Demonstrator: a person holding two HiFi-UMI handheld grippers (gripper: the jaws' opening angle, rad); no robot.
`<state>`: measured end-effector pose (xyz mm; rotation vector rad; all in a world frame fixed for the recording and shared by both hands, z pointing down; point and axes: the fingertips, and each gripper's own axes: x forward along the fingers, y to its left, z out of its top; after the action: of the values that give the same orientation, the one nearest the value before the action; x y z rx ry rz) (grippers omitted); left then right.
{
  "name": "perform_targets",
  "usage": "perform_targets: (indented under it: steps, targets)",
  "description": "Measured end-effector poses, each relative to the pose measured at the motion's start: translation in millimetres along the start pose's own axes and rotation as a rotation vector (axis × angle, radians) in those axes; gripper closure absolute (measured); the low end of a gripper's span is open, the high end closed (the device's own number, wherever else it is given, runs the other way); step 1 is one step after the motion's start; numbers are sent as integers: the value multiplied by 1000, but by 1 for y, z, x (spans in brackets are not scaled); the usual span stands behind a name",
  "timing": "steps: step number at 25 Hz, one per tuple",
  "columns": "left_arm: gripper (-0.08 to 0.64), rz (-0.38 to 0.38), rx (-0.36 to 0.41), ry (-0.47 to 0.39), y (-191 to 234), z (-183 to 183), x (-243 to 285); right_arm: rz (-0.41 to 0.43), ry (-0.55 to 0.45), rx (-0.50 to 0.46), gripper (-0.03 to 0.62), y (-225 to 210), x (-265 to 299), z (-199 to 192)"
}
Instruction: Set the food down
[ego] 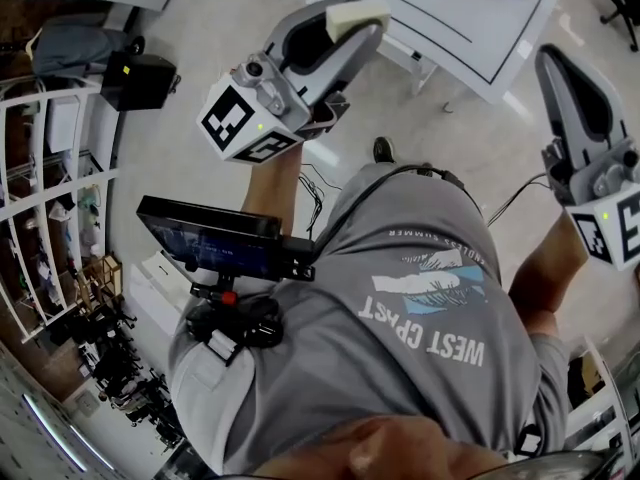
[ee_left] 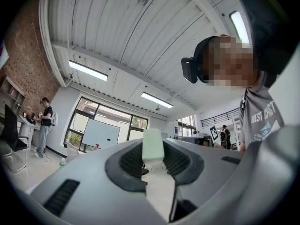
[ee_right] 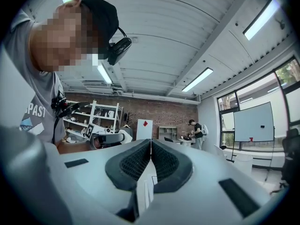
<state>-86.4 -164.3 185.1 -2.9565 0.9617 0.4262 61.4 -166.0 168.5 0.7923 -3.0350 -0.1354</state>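
Head view: "WEST COAST" shirt (ego: 425, 313) — left hand-held gripper (ego: 352, 26) clamps block (ego: 362, 11); right hand-held gripper (ego: 556, 63) closed, empty.

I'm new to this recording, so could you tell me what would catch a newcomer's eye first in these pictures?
The pale block pinched in the left gripper stands out, pointing up toward the ceiling. The right gripper is raised too, jaws shut on nothing. In the head view, a white table with black lines lies beyond the person's grey shirt.
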Motion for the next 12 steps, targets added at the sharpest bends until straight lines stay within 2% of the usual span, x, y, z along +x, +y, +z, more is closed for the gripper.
perform_targets:
  steps: [3,5,8,12]
  targets:
    - [456,-10,24,8,22,3,4,-44,-33,-63,584,-12,17,5]
    - [456,2,107,35,28,-1,8,-74,-60,-108,584,-18,23,2]
    - [456,23,256,90,27,-15,20,-117,-67,-116,584,-27,18,-14]
    - [456,40,314,110,44,-25,24,-175,-91,-176,584,-36,29,-19]
